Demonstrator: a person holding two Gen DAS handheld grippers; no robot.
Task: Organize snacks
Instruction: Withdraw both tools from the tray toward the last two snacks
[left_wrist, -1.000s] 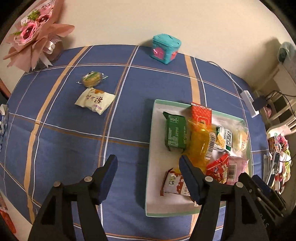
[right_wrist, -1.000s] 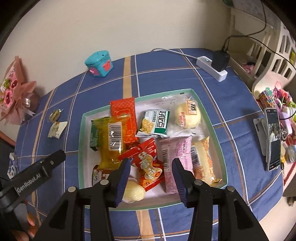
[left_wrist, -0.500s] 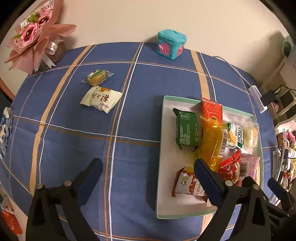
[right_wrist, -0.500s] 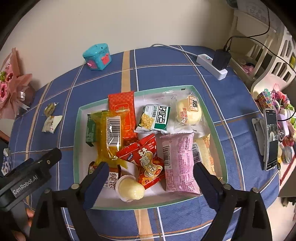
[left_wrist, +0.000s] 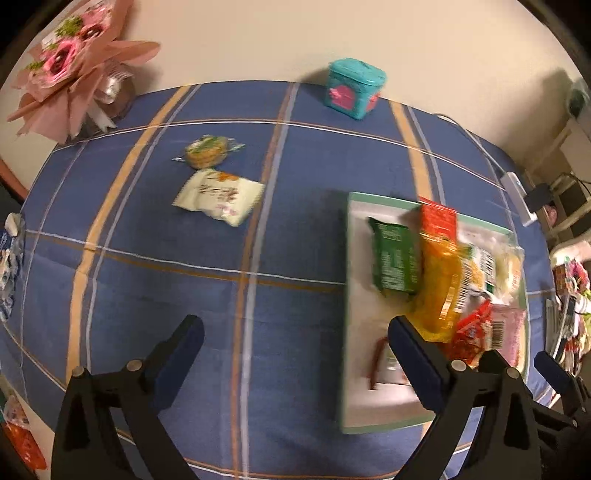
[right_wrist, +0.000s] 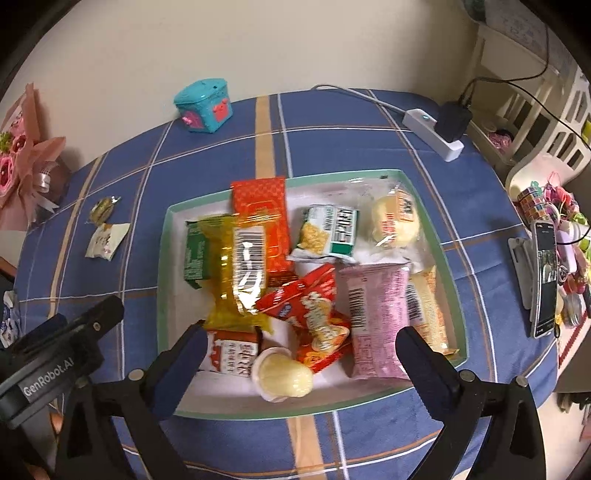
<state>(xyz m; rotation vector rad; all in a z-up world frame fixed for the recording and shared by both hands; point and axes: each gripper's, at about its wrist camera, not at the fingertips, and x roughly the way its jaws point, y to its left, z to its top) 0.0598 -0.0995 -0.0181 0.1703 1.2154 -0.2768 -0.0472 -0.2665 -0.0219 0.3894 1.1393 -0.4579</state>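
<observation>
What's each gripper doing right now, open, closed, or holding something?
Left gripper: open wide, holding nothing, above the blue plaid tablecloth.
Right gripper: open wide, holding nothing, over the snack tray.

A table (right_wrist: 332, 147) is covered by a blue plaid cloth. On it are set a tray (right_wrist: 164, 236) of snacks, two loose snacks (left_wrist: 218, 197) (left_wrist: 207, 151), a teal box (right_wrist: 205, 107), a bouquet (left_wrist: 70, 74), a power strip (right_wrist: 436, 133) and a phone (right_wrist: 545, 273).
</observation>
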